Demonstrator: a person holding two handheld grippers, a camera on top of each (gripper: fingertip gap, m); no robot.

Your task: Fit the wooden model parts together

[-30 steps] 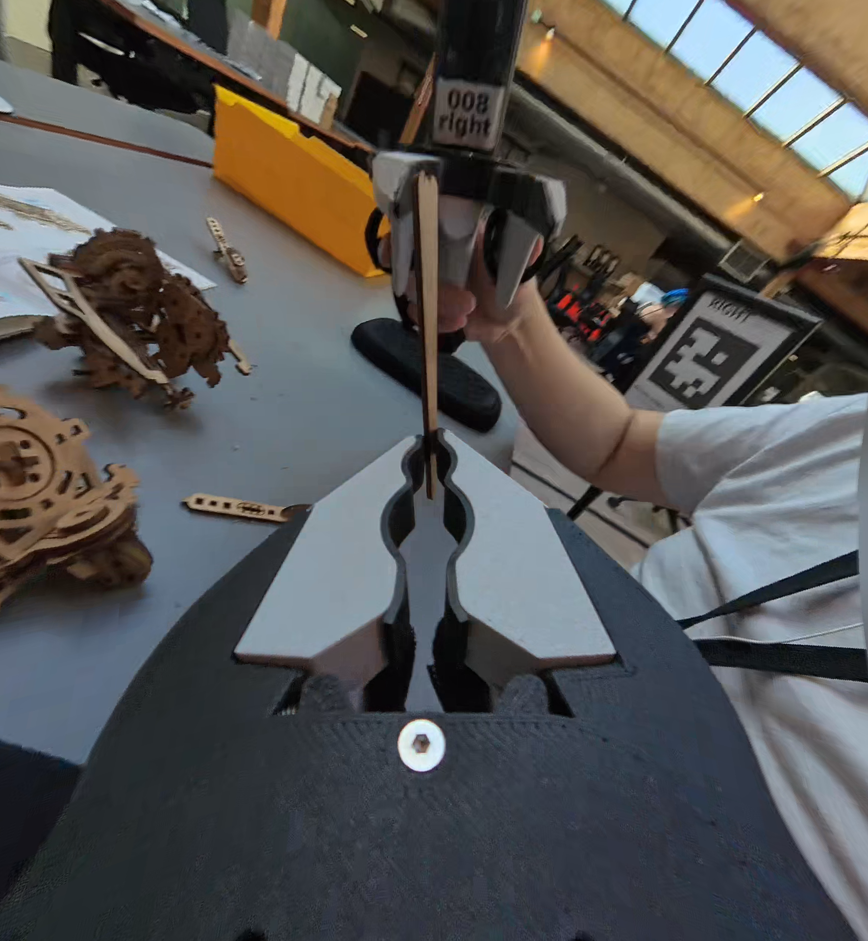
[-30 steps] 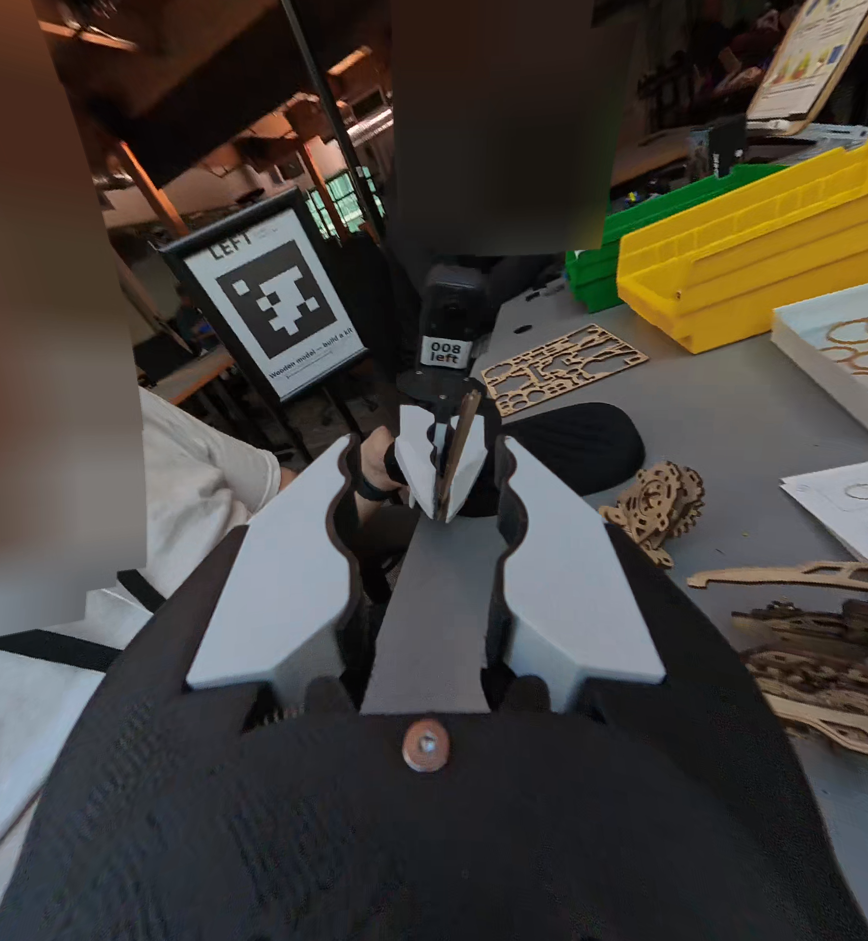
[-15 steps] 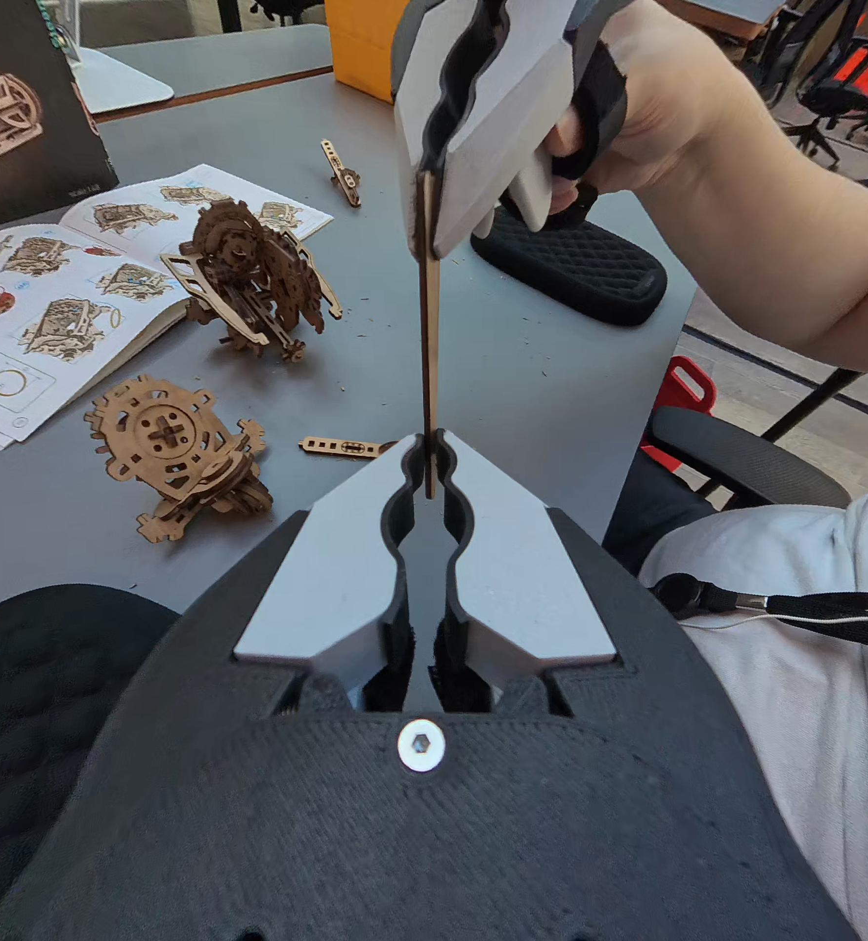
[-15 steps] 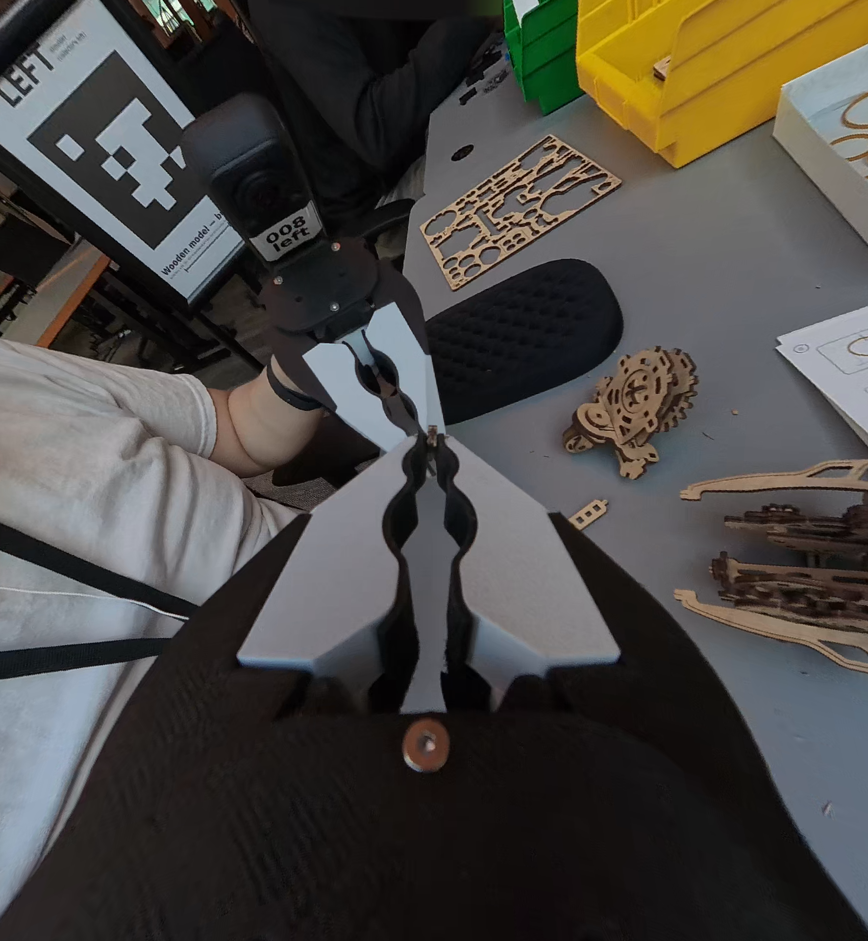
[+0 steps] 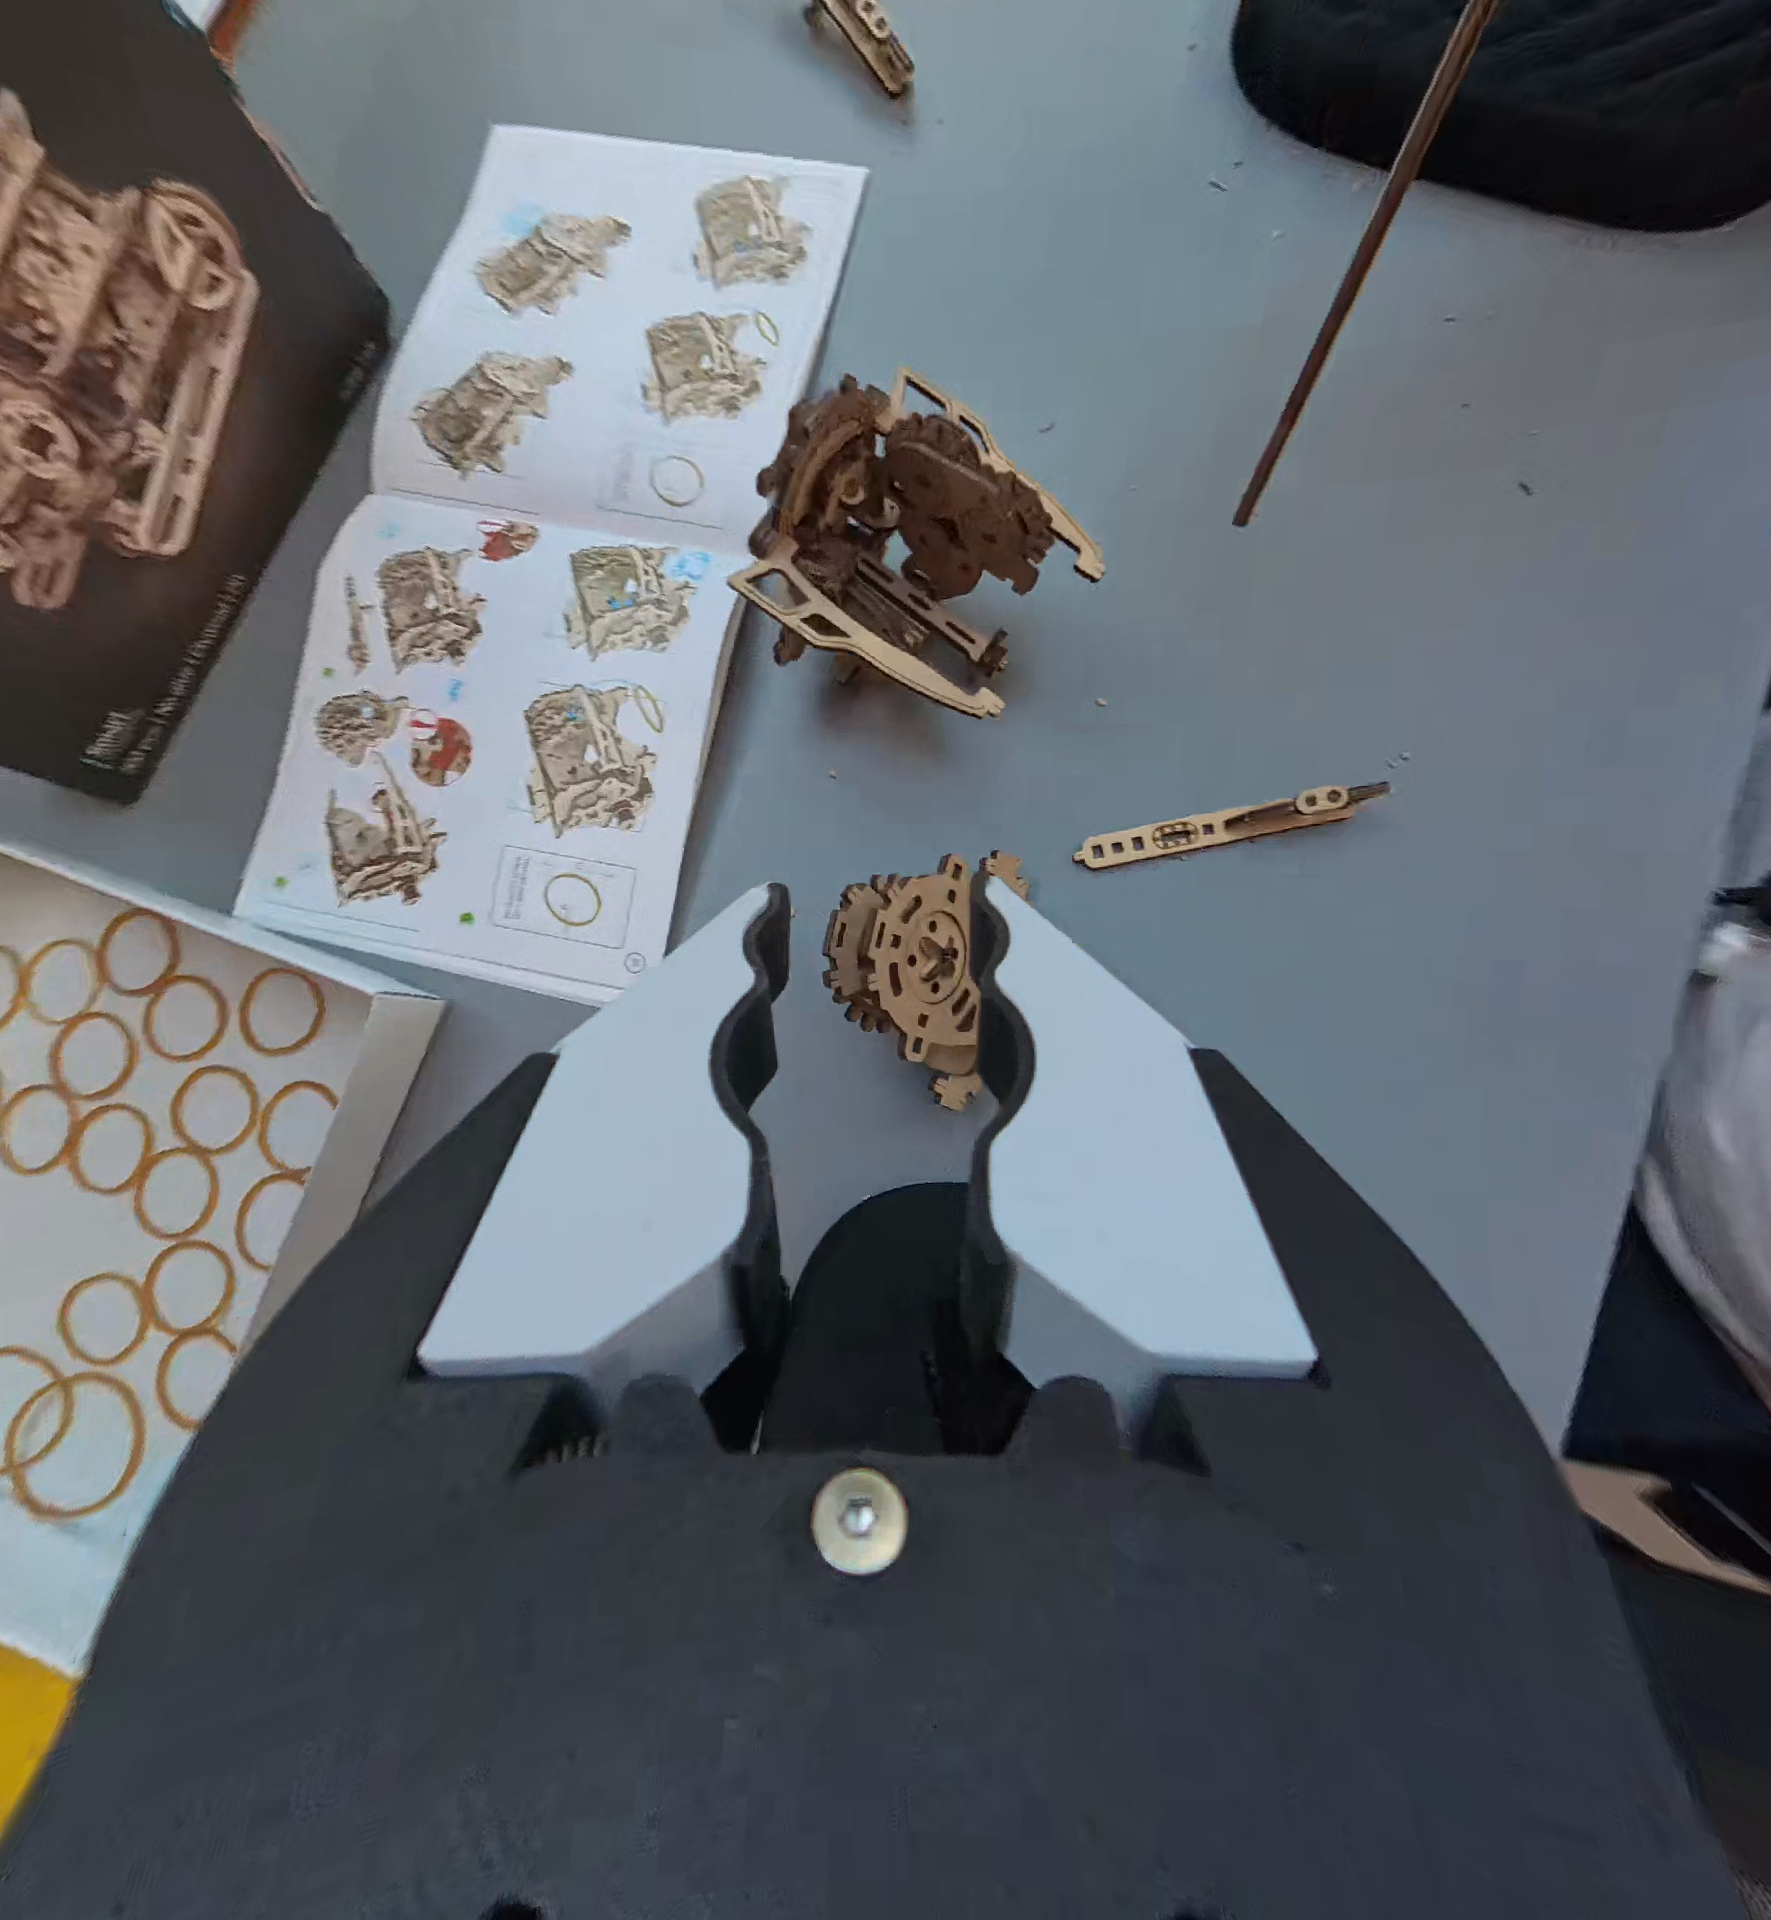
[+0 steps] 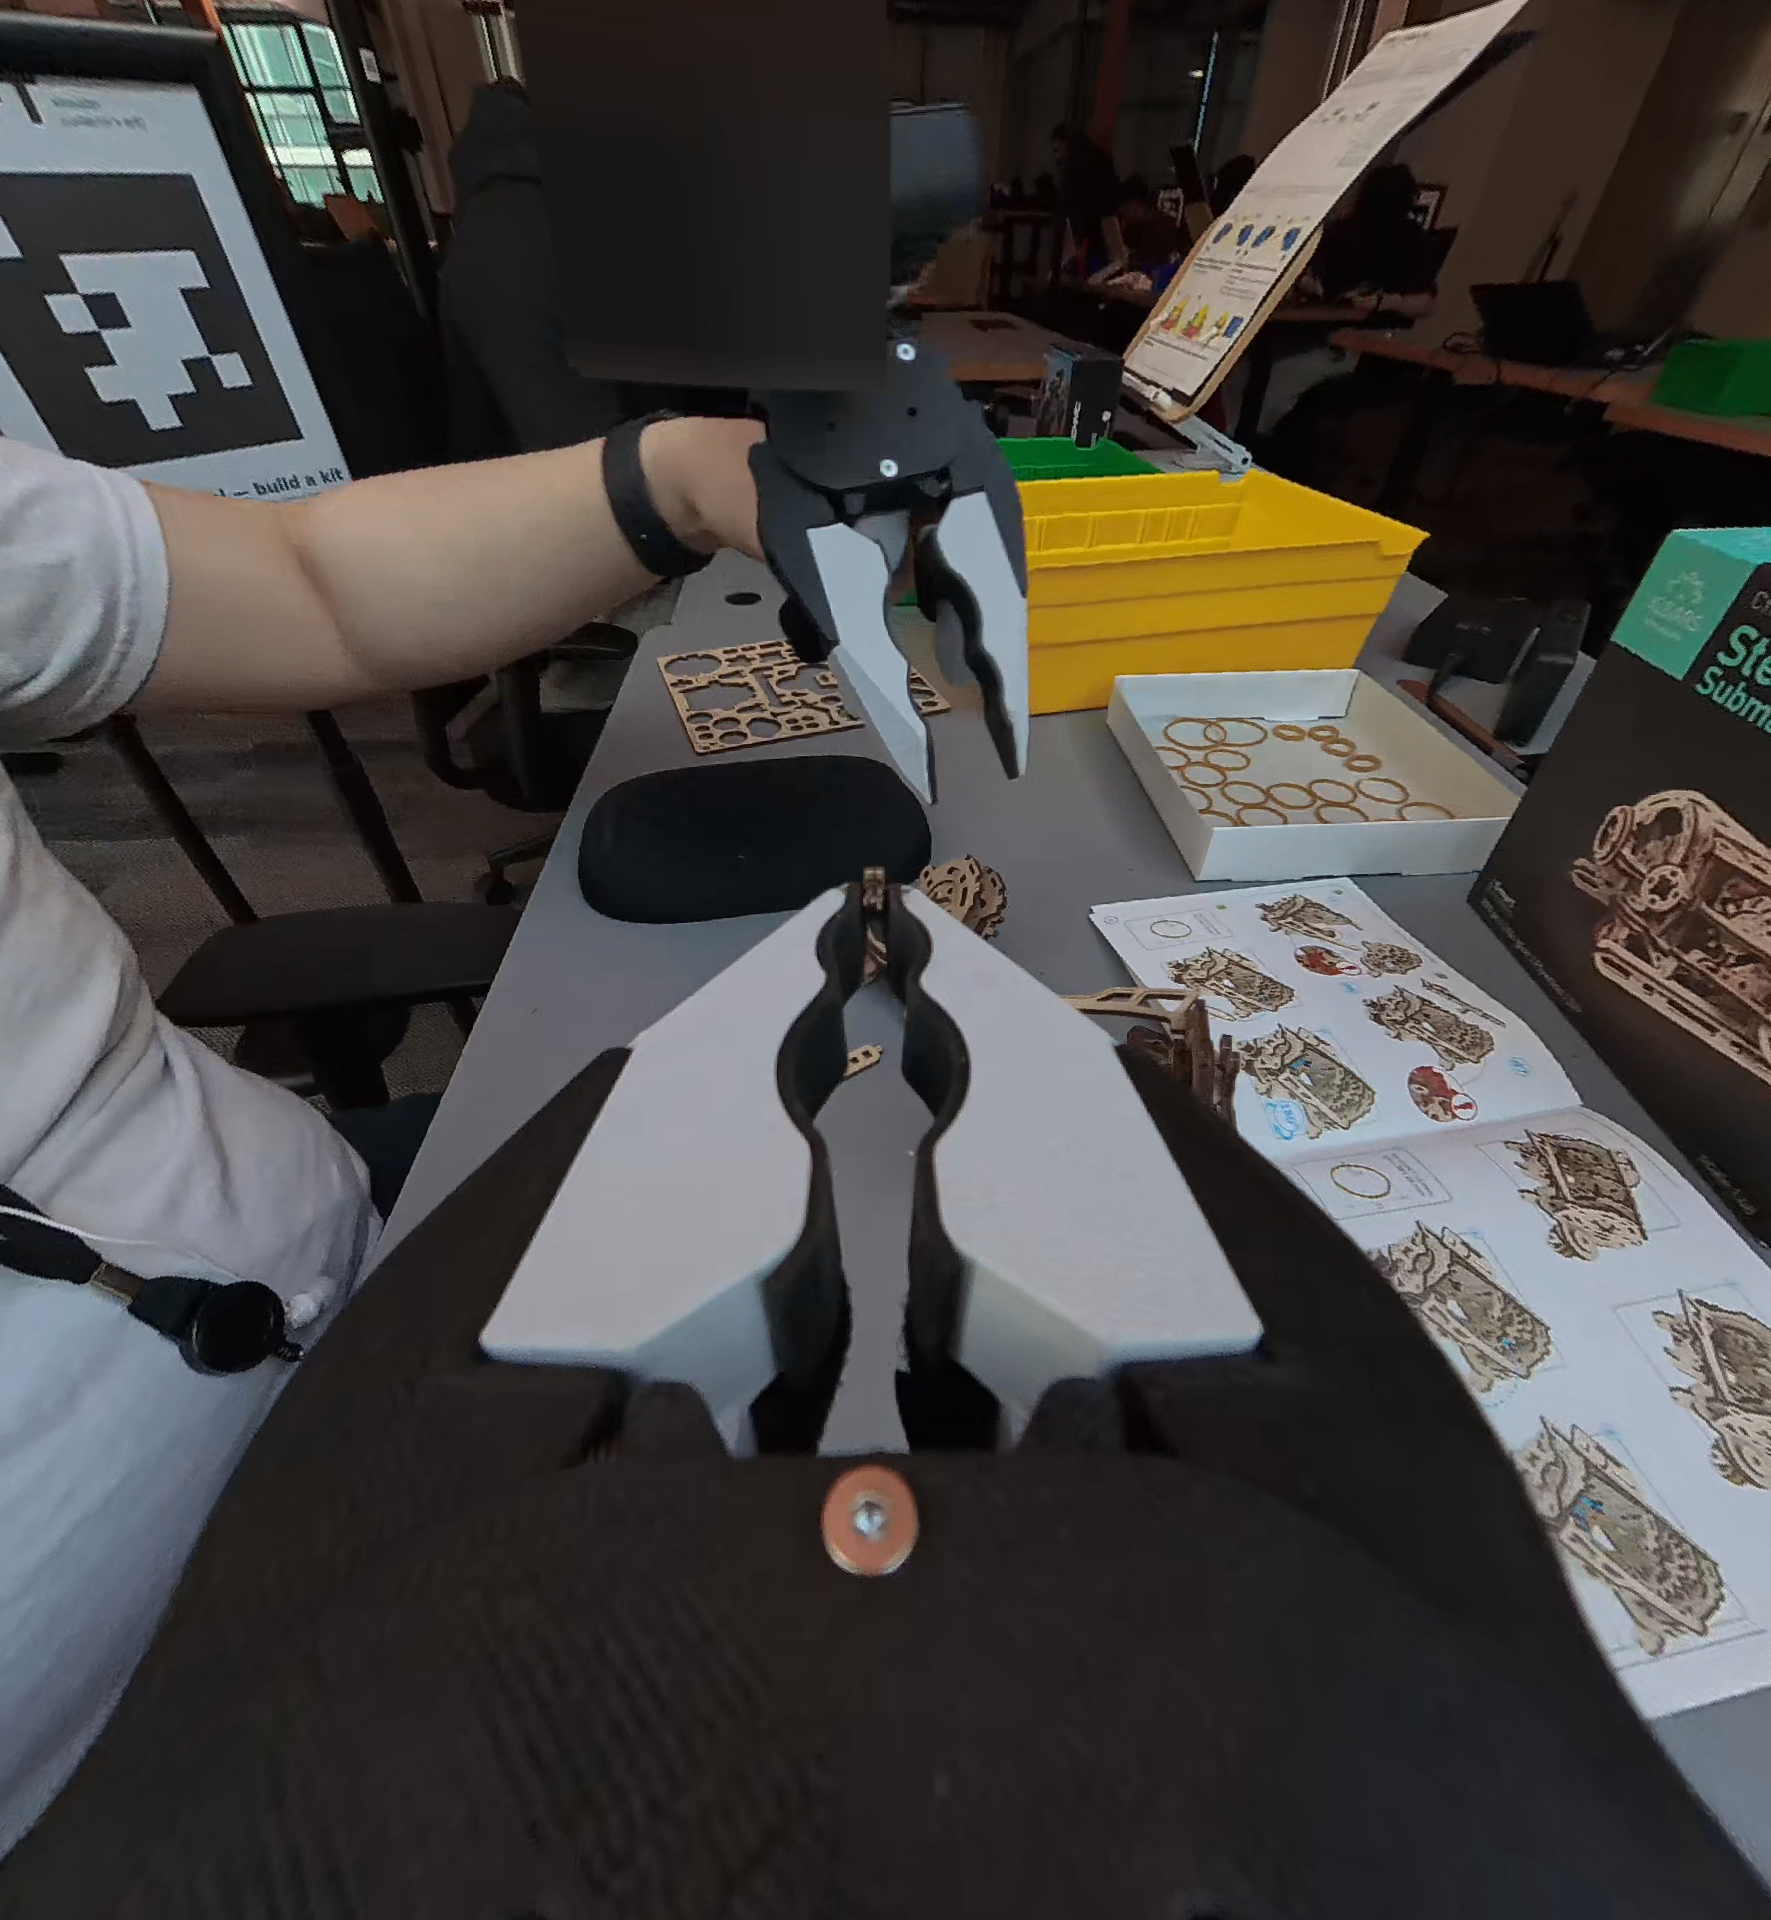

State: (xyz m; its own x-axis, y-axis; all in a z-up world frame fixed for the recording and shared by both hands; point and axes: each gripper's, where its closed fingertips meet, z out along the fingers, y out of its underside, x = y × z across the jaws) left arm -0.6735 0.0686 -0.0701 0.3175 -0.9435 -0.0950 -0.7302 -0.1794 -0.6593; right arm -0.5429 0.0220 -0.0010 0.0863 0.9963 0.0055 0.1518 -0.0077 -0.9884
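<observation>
My left gripper (image 5: pixel 883 889) is open and empty, hovering over a small wooden gear assembly (image 5: pixel 912 982) that lies on the grey table (image 5: pixel 1432 644), partly behind the right finger. My right gripper (image 6: pixel 873 899) is shut on a thin flat wooden piece (image 6: pixel 873 914), seen edge-on. The same piece shows in the left wrist view (image 5: pixel 1359 260) as a slanted strip above the table. A larger wooden assembly (image 5: pixel 912 540) stands beyond the gears. The right wrist view shows the left gripper (image 6: pixel 969 781) open above the gear assembly (image 6: pixel 964 894).
A slotted wooden strip (image 5: pixel 1224 826) lies right of the gears. An open instruction booklet (image 5: pixel 548 582), a dark model box (image 5: pixel 102 395) and a white tray of rubber bands (image 5: pixel 133 1195) lie left. A black wrist pad (image 6: pixel 746 831), a punched wooden sheet (image 6: pixel 756 691) and yellow bins (image 6: pixel 1193 582) sit farther off. My hands' fingertips stand some 15 centimeters from each other.
My left gripper let go of the flat wooden piece, opened and swung down over the gear assembly. My right gripper closed on the piece and keeps it.
</observation>
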